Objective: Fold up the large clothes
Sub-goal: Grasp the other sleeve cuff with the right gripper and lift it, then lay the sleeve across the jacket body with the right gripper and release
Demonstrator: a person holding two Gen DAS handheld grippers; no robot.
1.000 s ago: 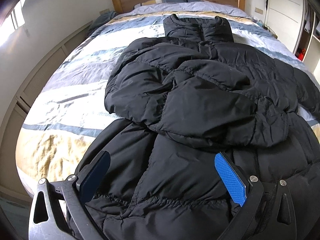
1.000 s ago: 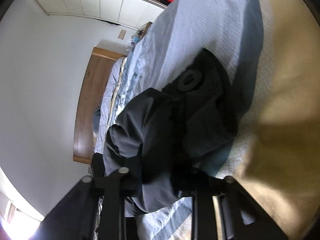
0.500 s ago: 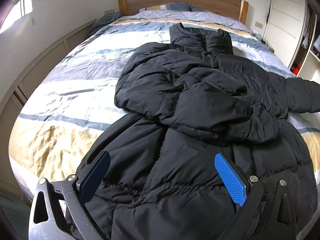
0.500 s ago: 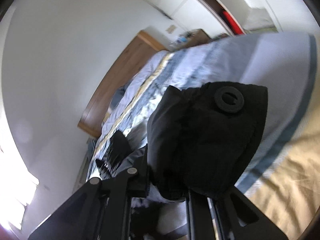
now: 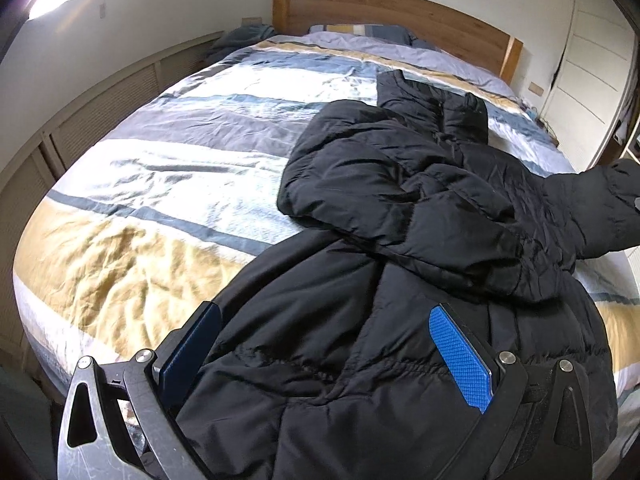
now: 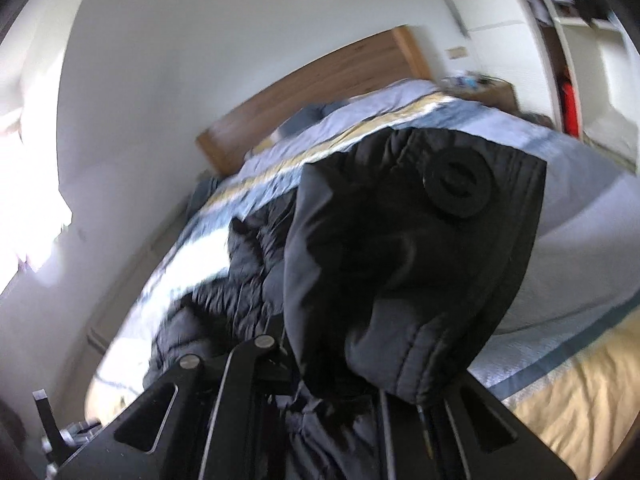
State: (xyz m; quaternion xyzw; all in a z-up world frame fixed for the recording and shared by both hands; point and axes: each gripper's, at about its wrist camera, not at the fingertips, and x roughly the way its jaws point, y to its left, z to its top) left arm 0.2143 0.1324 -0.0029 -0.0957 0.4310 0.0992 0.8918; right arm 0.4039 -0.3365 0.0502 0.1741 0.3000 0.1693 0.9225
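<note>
A black puffer jacket (image 5: 400, 264) lies on the striped bed (image 5: 192, 152), its left sleeve folded across the chest. My left gripper (image 5: 324, 360) is open, its blue pads (image 5: 460, 354) either side of the hem, above the fabric. The right sleeve (image 5: 600, 208) is lifted off the bed at the right edge. In the right wrist view my right gripper (image 6: 340, 384) is shut on that sleeve's cuff (image 6: 408, 264), which hangs over the fingers and hides the fingertips. A round black patch (image 6: 458, 186) shows on the cuff.
A wooden headboard (image 5: 392, 20) and pillows are at the far end. Low cabinets (image 5: 100, 100) run along the left of the bed. White wardrobe doors (image 5: 592, 60) stand at the right. Bare striped cover lies left of the jacket.
The right gripper has lifted the cuff and swung it up and inward over the bed. The left gripper has drawn back and turned left; the jacket body has not moved.
</note>
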